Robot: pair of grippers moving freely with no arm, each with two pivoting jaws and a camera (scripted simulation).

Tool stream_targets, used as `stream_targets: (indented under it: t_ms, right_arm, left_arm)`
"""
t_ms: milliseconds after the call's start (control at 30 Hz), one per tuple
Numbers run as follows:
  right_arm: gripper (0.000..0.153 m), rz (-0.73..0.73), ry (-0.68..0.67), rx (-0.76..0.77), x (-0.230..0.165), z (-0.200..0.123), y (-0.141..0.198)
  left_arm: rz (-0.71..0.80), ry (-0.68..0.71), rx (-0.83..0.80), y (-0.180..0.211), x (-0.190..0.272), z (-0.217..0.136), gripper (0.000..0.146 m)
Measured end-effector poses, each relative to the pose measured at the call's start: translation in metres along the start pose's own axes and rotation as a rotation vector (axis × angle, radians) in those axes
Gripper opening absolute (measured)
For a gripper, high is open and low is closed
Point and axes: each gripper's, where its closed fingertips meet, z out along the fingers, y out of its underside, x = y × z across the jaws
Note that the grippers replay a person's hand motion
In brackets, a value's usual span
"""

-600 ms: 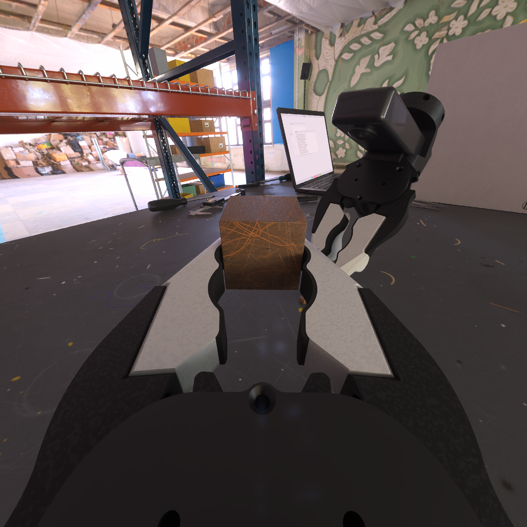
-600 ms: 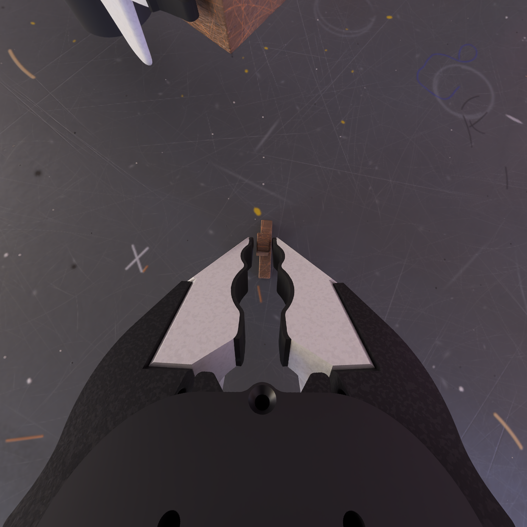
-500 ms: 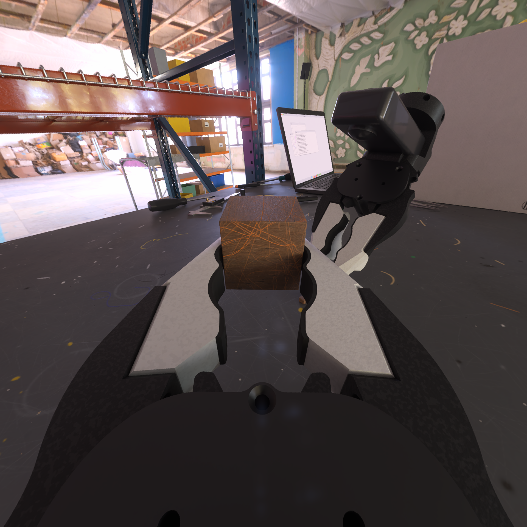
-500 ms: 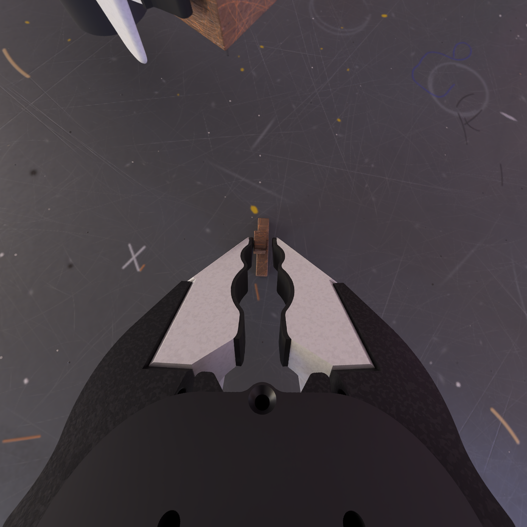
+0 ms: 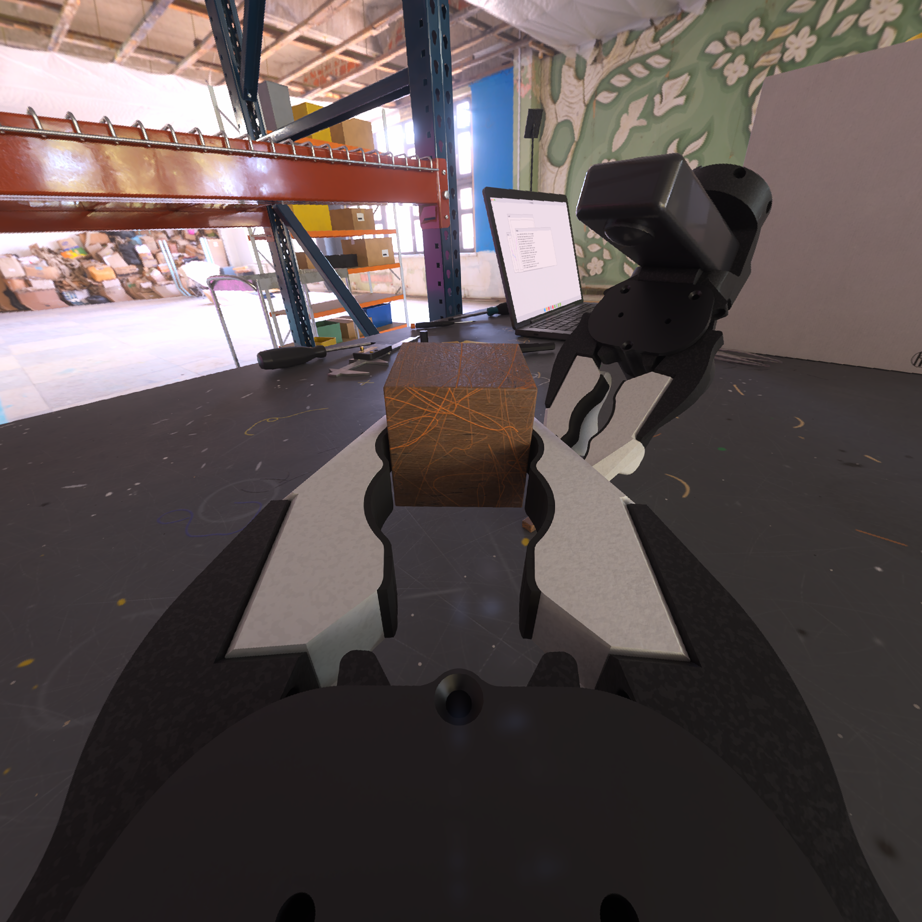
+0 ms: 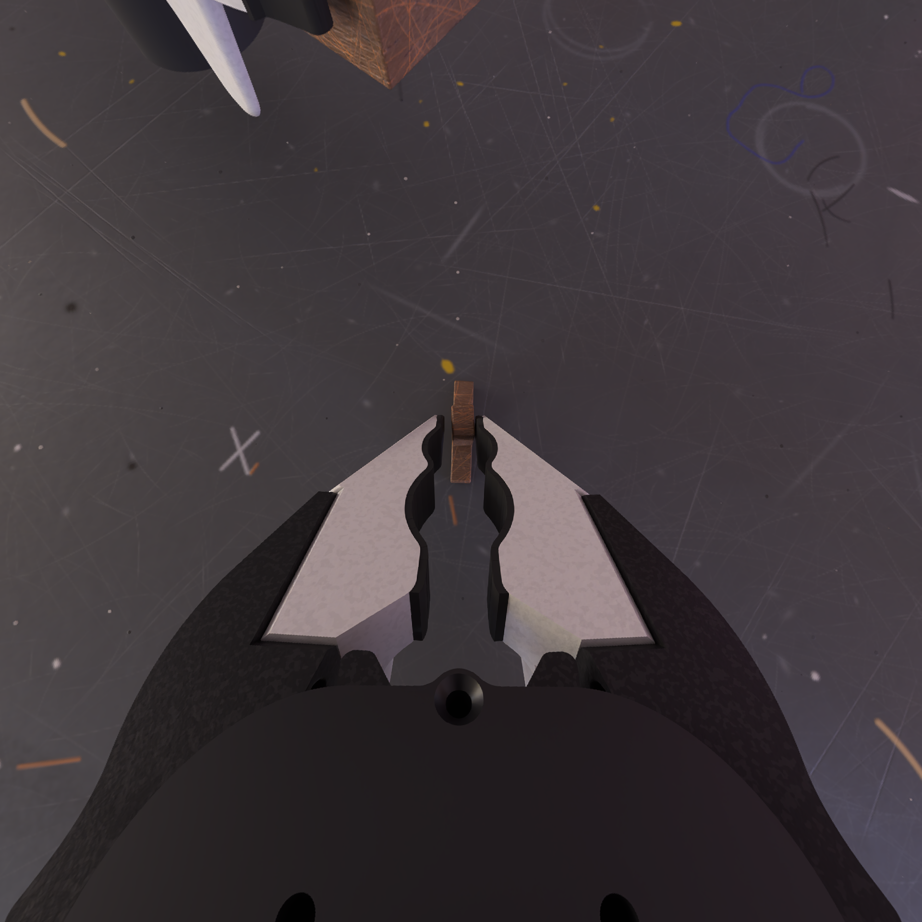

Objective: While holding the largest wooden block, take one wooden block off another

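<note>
Left claw clamps the largest wooden block clear above the table, right claw pinches the small top block of the stack below, so we judge a straight lift comes next.

We saw a brown wooden block veined with orange scratches, above a scuffed dark grey table.

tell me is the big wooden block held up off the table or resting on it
Held up: the left gripper clamps the largest wooden block, dark table visible beneath it.
</note>
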Motion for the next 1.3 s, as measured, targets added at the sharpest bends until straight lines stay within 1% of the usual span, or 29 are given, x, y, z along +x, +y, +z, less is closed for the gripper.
stream_targets:
  t_ms: [300,467,733,1067,1300]
  right_arm:
    - [0.008,0.042,-0.007,0.008,0.001,0.001,-0.001]
    - [0.008,0.065,-0.01,0.007,0.002,0.002,-0.001]
    - [0.008,0.05,0.018,0.007,0.006,0.001,-0.002]
    - [0.008,0.044,0.058,0.073,0.011,-0.011,-0.011]
    - [0.008,0.038,0.077,0.09,0.014,-0.014,-0.014]
  left_arm:
    - [0.002,0.001,-0.002,0.0,0.0,0.0,0.051]
    - [0.003,0.001,-0.003,0.0,0.0,0.0,0.051]
    - [0.004,-0.001,0.0,0.0,0.0,0.0,0.051]
    - [0.004,-0.011,0.012,-0.001,-0.001,-0.001,0.051]
    - [0.019,-0.018,0.026,-0.003,-0.001,-0.001,0.051]
